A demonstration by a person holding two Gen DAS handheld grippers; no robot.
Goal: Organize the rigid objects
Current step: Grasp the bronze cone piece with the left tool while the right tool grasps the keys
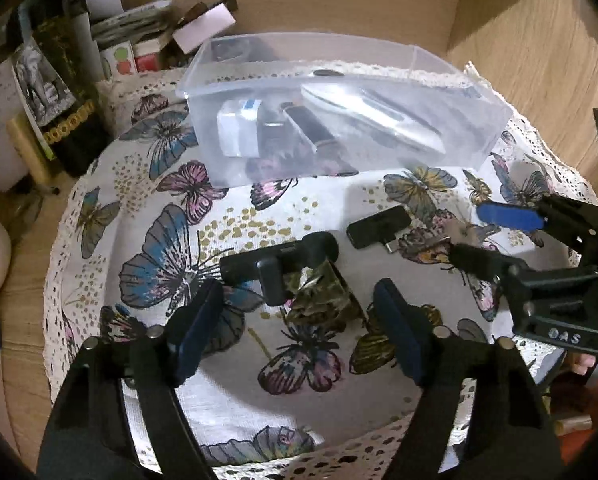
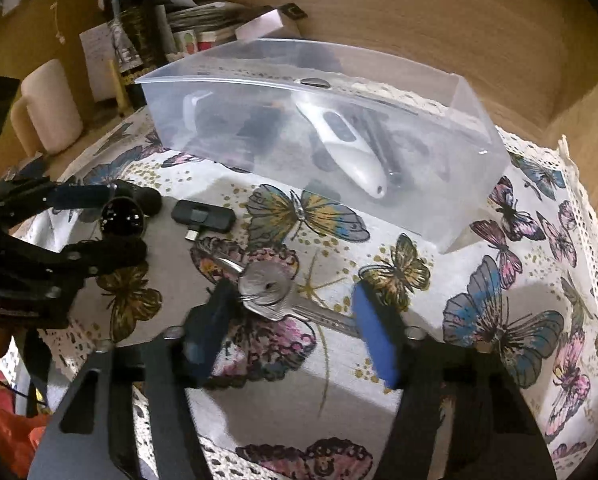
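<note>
A clear plastic bin (image 1: 479,136) (image 2: 475,184) at the back of the butterfly cloth holds a white gadget (image 2: 351,152), a white charger block (image 1: 237,128) and dark items. My left gripper (image 1: 299,320) is open, low over the cloth, just behind a black T-shaped device (image 1: 277,264); it also shows in the right wrist view (image 2: 95,220). A small black USB dongle (image 1: 379,226) (image 2: 203,216) lies to its right. My right gripper (image 2: 299,328) (image 1: 487,232) is open, its fingers either side of silver keys (image 2: 267,286) lying on the cloth.
Books, boxes and papers (image 1: 59,92) are piled at the back left. A cream mug (image 2: 51,108) stands left of the bin. Wooden walls (image 1: 539,60) close in behind and to the right. The cloth's lace edge (image 2: 579,208) runs along the right.
</note>
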